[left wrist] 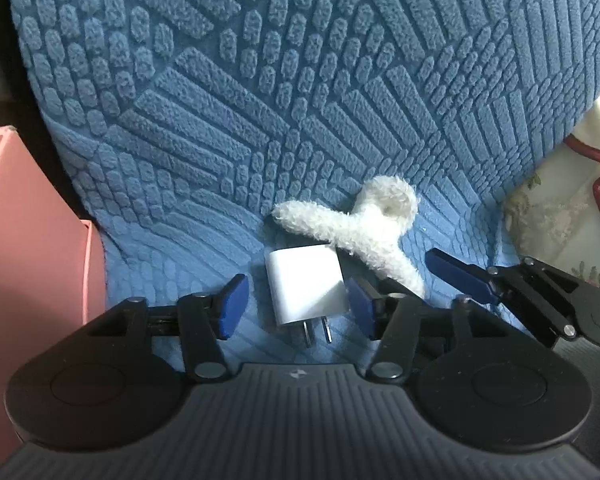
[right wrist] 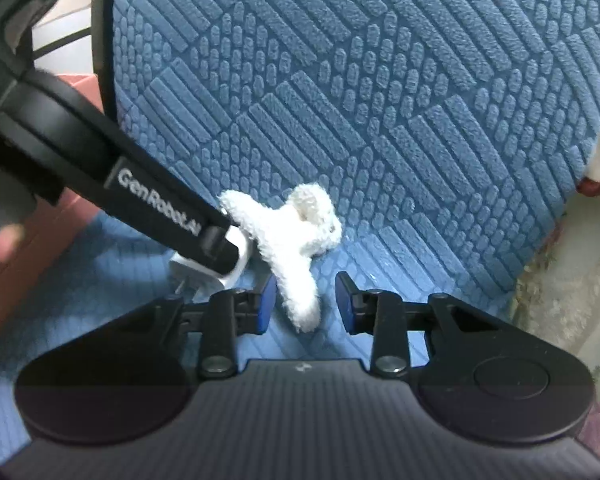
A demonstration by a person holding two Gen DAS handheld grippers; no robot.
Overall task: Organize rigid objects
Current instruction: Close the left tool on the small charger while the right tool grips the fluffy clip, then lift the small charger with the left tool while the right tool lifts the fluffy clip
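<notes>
While both claws were poised low over the blue textured chair seat (left wrist: 204,216), the step in hand appeared to be the pick-up stage of sorting. The left claw (left wrist: 296,308) stood released, its blue pads either side of the white plug adapter (left wrist: 306,284) without pressing it. The right claw (right wrist: 306,300) was likewise released, straddling the lower limb of the fluffy white hair clip (right wrist: 288,248); one pad seemed close against the fleece, though no grip was evident.

Both items lay touching, near the front of the seat, the clip just beyond and to the right of the adapter. The adapter's long axis ran near to far, with its two prongs pointing toward the near edge. The clip's long limb ran diagonally from far left to near right, its looped end toward the seat back.

A pink box (left wrist: 28,248) stood left of the chair, judged the likely destination. The next move would call for each claw to clench squarely before lifting.
</notes>
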